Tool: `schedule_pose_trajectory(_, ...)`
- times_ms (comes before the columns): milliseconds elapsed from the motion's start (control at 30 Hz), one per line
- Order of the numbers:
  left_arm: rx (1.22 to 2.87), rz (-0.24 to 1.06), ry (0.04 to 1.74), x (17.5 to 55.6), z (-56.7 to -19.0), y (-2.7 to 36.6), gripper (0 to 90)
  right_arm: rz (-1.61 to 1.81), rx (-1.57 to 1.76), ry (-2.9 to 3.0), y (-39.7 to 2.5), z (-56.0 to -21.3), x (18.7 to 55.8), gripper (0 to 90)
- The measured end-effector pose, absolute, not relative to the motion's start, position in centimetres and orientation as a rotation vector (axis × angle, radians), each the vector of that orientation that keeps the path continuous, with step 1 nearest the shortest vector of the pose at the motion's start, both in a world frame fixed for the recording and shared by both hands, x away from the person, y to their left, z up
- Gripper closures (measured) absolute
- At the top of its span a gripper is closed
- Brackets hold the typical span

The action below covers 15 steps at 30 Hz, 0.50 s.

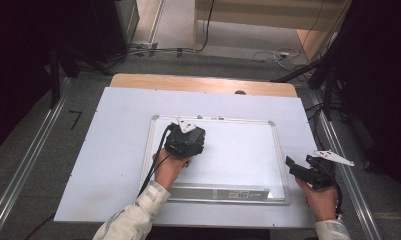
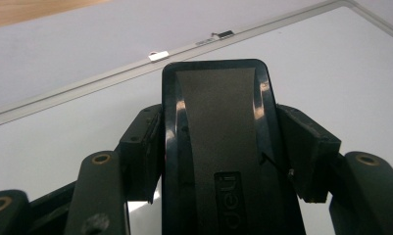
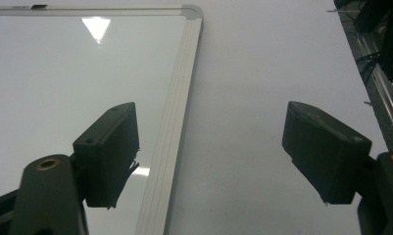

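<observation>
L gripper [image 2: 218,161] is clamping a black whiteboard eraser [image 2: 218,142] by its long sides over the whiteboard [image 1: 238,150] centre-left, likely light, rigid, slick plastic shell, while R gripper [image 3: 223,156] is hanging open at board's near-right edge.

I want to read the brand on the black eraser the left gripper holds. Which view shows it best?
The left gripper view: the eraser stands close up between the left gripper's jaws, with "deli" lettering on its back. In the high view the left gripper and hand cover it over the whiteboard.
</observation>
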<state>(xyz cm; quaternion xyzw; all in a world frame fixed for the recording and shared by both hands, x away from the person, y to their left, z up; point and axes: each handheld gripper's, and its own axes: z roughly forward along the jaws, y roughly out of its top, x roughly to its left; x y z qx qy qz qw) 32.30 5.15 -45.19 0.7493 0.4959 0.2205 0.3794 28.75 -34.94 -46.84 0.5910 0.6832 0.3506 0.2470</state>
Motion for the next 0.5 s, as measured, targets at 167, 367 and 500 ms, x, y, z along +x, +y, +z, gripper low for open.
schedule_pose_trajectory(167,1.886,0.586,1.308,32.0,-45.1,6.5,39.6,0.956,1.613,1.867,-34.8,-46.8,28.8,20.2)
schedule_pose_trajectory(367,1.856,0.594,1.355,31.5,-45.4,7.8,39.6,0.952,1.613,1.872,-34.6,-46.9,29.0,20.2)
schedule_pose_trajectory(500,1.837,0.592,1.385,31.1,-45.7,8.7,39.6,0.95,1.611,1.877,-34.4,-46.9,29.1,20.2)
